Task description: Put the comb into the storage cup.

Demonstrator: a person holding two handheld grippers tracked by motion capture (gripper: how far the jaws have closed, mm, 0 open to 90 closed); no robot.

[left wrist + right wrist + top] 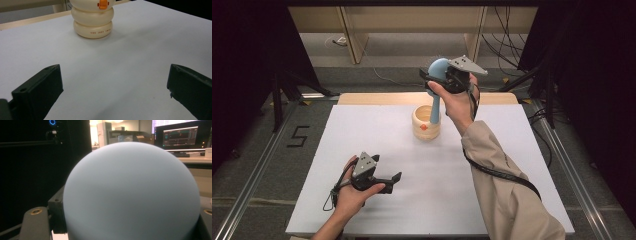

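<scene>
A light blue brush point(439, 68) with a round head stands upright, its handle point(435, 107) reaching down into a cream ringed holder point(426, 129) with an orange beak at the back middle of the white board point(492, 200). My right gripper point(433, 78) is shut on the brush head, raised above the holder. In the right gripper view the blue head point(132, 192) sits between the jaws and hides the holder. My left gripper point(394, 180) rests open on the board at the front left, with nothing between its jaws. Its own view point(115, 87) faces the holder point(93, 23) farther off.
The wooden table edge point(377, 98) shows beyond the board. A floor mark shaped like a 5 point(298, 136) lies at the left, with metal rails and cables around the table. A lit monitor point(180, 136) stands far behind the brush head.
</scene>
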